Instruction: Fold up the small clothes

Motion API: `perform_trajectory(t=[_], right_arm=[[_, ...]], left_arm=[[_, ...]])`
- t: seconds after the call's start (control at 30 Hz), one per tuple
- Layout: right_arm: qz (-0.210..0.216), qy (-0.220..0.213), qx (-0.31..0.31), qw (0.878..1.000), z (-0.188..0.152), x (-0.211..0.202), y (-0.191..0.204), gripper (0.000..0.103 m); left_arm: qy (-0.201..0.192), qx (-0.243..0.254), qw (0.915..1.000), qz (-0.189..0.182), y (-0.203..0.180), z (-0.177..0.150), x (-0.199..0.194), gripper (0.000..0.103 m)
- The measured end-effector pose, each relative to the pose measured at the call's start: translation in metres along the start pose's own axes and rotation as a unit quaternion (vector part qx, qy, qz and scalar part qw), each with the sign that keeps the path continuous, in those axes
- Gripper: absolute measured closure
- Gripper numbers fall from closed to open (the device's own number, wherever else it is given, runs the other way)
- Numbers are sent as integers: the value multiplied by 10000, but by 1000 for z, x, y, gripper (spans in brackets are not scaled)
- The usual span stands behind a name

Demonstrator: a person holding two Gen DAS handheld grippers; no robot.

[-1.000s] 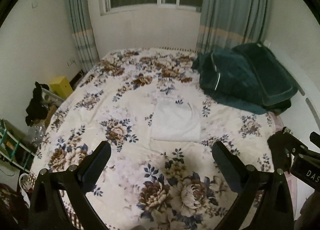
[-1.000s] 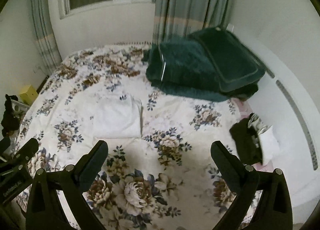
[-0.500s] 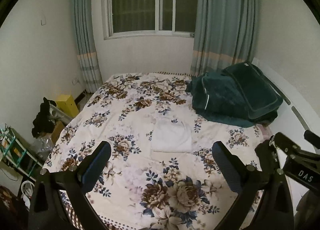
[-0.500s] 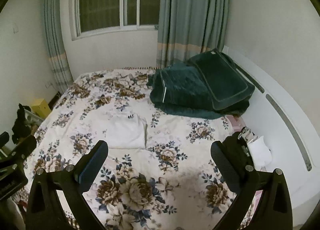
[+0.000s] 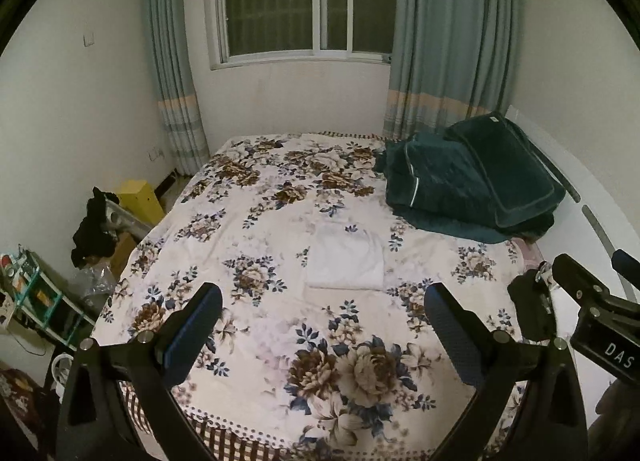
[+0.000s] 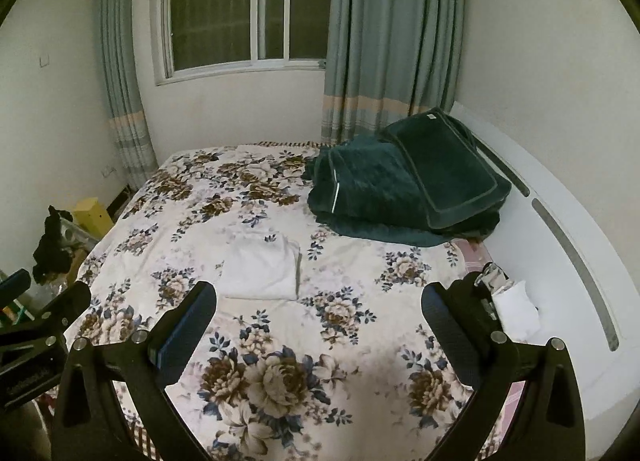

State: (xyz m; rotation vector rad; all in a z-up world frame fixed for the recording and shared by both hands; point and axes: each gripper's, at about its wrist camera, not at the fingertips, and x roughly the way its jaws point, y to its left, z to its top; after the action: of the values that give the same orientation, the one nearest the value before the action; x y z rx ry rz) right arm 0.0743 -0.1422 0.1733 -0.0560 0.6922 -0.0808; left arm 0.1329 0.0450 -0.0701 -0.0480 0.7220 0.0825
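Note:
A white garment [image 5: 346, 259] lies folded into a neat rectangle in the middle of the floral bedspread [image 5: 280, 333]; it also shows in the right wrist view [image 6: 262, 267]. My left gripper [image 5: 322, 319] is open and empty, held back above the bed's near end. My right gripper [image 6: 318, 317] is open and empty, level with the left one. A small pile of dark and white clothes [image 6: 502, 301] lies at the bed's right edge, behind my right finger.
A dark green quilt and pillow [image 5: 472, 189] are heaped at the bed's far right. A white headboard [image 6: 560, 229] runs along the right. Left of the bed are a yellow box [image 5: 140, 201], dark clothing on a rack [image 5: 94, 231] and a shelf [image 5: 32, 297].
Both grippers have drawn back and up from the bed, so the folded garment looks smaller and farther and the window has come into view. Both stay open.

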Motion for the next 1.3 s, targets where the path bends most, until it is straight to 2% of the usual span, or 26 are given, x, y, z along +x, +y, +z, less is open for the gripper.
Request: perform_trajectory(t=[0.5, 1.3], right_arm=[[134, -111, -154, 9997, 18, 3, 3, 0], [217, -100, -182, 9995, 19, 6, 10, 0]], left_arm=[[-139, -42, 9999, 29, 4, 10, -7, 0], [-177, -74, 9997, 124, 9, 19, -14, 0]])
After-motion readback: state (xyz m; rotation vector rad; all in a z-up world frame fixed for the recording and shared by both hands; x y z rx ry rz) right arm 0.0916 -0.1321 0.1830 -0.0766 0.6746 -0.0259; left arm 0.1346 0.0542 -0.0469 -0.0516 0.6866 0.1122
